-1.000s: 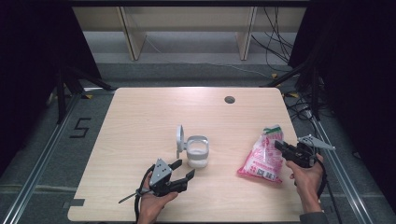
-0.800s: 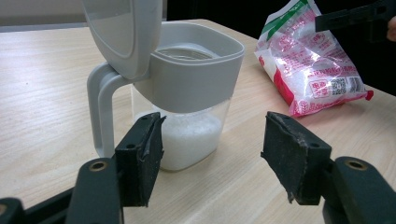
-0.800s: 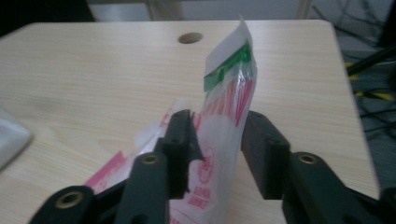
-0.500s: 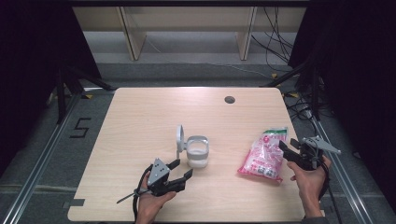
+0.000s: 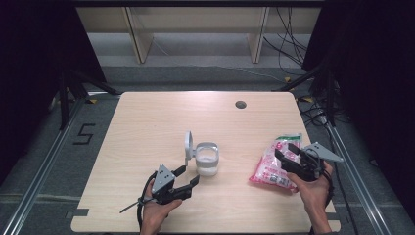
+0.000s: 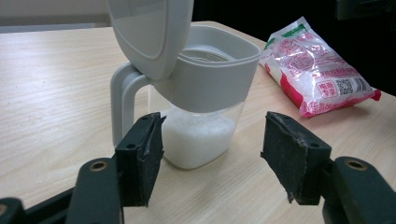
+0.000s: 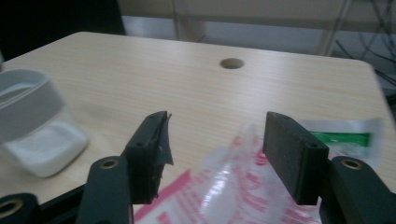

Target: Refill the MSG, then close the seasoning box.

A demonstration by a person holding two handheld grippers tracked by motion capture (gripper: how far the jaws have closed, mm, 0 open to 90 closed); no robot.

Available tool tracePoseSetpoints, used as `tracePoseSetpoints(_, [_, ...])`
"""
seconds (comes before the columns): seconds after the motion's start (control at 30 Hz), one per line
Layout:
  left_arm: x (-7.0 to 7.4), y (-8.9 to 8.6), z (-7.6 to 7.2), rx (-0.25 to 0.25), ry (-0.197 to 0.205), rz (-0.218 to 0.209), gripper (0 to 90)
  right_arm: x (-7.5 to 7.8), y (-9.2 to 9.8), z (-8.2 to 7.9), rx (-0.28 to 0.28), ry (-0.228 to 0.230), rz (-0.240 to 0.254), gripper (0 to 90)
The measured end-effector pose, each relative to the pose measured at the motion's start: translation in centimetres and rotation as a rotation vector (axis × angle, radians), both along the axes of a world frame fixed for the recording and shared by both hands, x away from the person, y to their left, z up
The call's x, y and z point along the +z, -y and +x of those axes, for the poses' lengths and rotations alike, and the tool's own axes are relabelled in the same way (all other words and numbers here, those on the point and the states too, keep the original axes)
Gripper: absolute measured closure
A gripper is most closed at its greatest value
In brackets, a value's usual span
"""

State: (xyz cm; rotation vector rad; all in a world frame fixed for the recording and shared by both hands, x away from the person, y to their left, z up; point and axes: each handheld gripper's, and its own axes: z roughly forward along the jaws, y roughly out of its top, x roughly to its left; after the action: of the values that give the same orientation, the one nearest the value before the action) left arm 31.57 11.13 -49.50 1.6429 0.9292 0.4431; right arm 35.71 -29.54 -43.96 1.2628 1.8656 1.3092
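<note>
A: From the high view we see both claws at the near edge of the desk [image 5: 147,127]: the left claw [image 5: 187,180] just short of the sugar jar [image 5: 206,159], the right claw [image 5: 285,156] over the near end of the pink bag [image 5: 271,169].

B: And the left gripper view gives us what the high one cannot: the jar [image 6: 205,112] is clear below and grey above, with white grains in the bottom part, a handle on its side and its lid [image 6: 149,32] flipped up and standing open. The left claw [image 6: 212,156] gapes wide in front of it, pads apart from the glass, nothing between them.

A: We also catch the bag [image 6: 322,70] there, lying flat on the desk well to the jar's side, with a code square printed on it.

B: In the right gripper view the right claw [image 7: 215,158] has just been opening; its pads stand wide, and the bag [image 7: 243,196] lies under and between them without being pinched. We can't tell whether a pad brushes the film.

A: The print is a blur there, the jar [image 7: 32,126] is cut off at the frame's edge, and the desk's round hole [image 7: 232,63] shows beyond
</note>
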Motion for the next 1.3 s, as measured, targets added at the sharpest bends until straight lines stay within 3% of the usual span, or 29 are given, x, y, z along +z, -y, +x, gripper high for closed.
tracePoseSetpoints(0.1, [0.2, -0.4, 0.1, -0.010, 0.014, 0.026, 37.2, -0.1, -1.5, -0.2, 0.051, -0.038, 0.011, 38.0])
tracePoseSetpoints(0.13, [0.2, -0.4, 0.1, -0.005, 0.008, 0.020, 37.2, -0.4, -1.7, -0.1, 0.082, -0.013, 0.001, 37.2])
tracePoseSetpoints(0.2, [0.3, -0.7, 0.1, -0.003, 0.014, 0.024, 37.3, -0.4, -2.4, -0.3, 0.098, -0.055, 0.016, 34.6])
tracePoseSetpoints(0.3, [0.4, -1.2, 0.2, 0.011, 0.017, 0.035, 37.3, -0.7, -3.0, -0.2, 0.137, -0.037, 0.022, 31.4])
tracePoseSetpoints(0.33, [0.5, -1.4, 0.2, 0.022, 0.018, 0.043, 37.3, -0.7, -3.2, -0.4, 0.142, -0.070, 0.045, 30.5])
tracePoseSetpoints(0.43, [0.6, -1.8, 0.3, 0.035, 0.019, 0.044, 37.4, -1.0, -3.7, -0.3, 0.170, -0.058, 0.026, 26.8])
tracePoseSetpoints(0.47, [0.7, -2.0, 0.4, 0.037, 0.023, 0.042, 37.4, -0.9, -4.0, -0.7, 0.177, -0.088, 0.042, 26.7])
tracePoseSetpoints(0.53, [0.8, -2.2, 0.5, 0.047, 0.023, 0.039, 37.5, -1.1, -4.2, -0.6, 0.203, -0.067, 0.028, 26.3])
tracePoseSetpoints(0.57, [0.9, -2.4, 0.5, 0.051, 0.025, 0.039, 37.5, -1.1, -4.6, -0.8, 0.198, -0.081, 0.043, 25.9])
tracePoseSetpoints(0.63, [1.0, -2.6, 0.6, 0.058, 0.030, 0.037, 37.5, -1.2, -4.7, -0.7, 0.227, -0.067, -0.008, 23.9])
tracePoseSetpoints(0.67, [1.1, -2.7, 0.6, 0.069, 0.022, 0.035, 37.5, -1.3, -5.1, -0.8, 0.203, -0.065, 0.005, 22.4])
tracePoseSetpoints(0.73, [1.2, -3.0, 0.8, 0.073, 0.031, 0.035, 37.6, -1.5, -5.4, -0.9, 0.207, -0.075, 0.021, 20.3])
tracePoseSetpoints(0.77, [1.3, -3.1, 0.7, 0.084, 0.026, 0.033, 37.6, -1.5, -5.4, -1.0, 0.212, -0.082, -0.006, 20.1])
tracePoseSetpoints(0.87, [1.5, -3.5, 0.9, 0.092, 0.035, 0.031, 37.7, -1.7, -5.7, -1.1, 0.218, -0.077, -0.002, 20.0])
tracePoseSetpoints(0.97, [1.7, -3.7, 1.0, 0.104, 0.032, 0.038, 37.9, -1.9, -5.6, -1.0, 0.239, -0.080, -0.033, 18.6])
tracePoseSetpoints(1.0, [1.7, -3.8, 1.1, 0.105, 0.035, 0.040, 38.0, -1.9, -5.8, -1.2, 0.231, -0.096, -0.016, 18.5])
tracePoseSetpoints(1.17, [2.0, -4.0, 1.4, 0.111, 0.036, 0.046, 38.9, -2.3, -6.1, -1.4, 0.249, -0.100, -0.025, 19.1])
tracePoseSetpoints(1.2, [2.1, -4.0, 1.5, 0.111, 0.037, 0.048, 39.3, -2.3, -6.1, -1.3, 0.243, -0.091, -0.062, 19.1])
tracePoseSetpoints(1.23, [2.1, -4.0, 1.6, 0.110, 0.039, 0.051, 39.7, -2.2, -6.1, -1.5, 0.256, -0.110, -0.056, 19.1])
tracePoseSetpoints(1.27, [2.2, -4.0, 1.6, 0.110, 0.042, 0.052, 40.4, -2.3, -6.1, -1.4, 0.256, -0.095, -0.068, 19.2])
tracePoseSetpoints(1.3, [2.2, -4.1, 1.7, 0.110, 0.043, 0.060, 41.7, -2.4, -6.2, -1.6, 0.264, -0.122, -0.058, 19.4])
